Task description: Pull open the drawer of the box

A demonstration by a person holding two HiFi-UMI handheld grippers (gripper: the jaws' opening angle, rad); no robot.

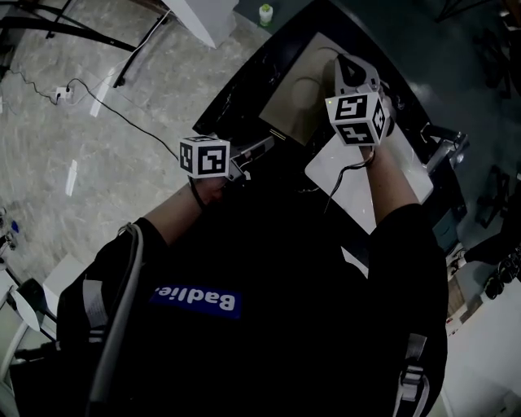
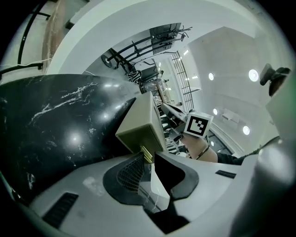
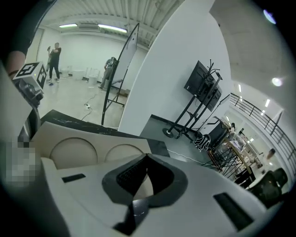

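A beige box [image 1: 299,91] with two round marks on its top stands on a black marble table [image 1: 244,77]. In the left gripper view the box [image 2: 140,124] shows a corner, with a small brass drawer handle [image 2: 145,153] low on its face. My left gripper [image 2: 149,156] is shut on that handle, its tips pinched together; in the head view the left gripper [image 1: 265,146] reaches the box's near side. My right gripper [image 1: 348,72] rests over the box top [image 3: 74,147]. In its own view the right gripper [image 3: 147,156] is shut with nothing held.
A white board [image 1: 358,183] lies on the table under my right arm. A green-capped bottle [image 1: 265,14] stands at the far table end. Cables [image 1: 98,98] run over the floor at left. A screen on a wheeled stand [image 3: 203,88] and other people stand far behind.
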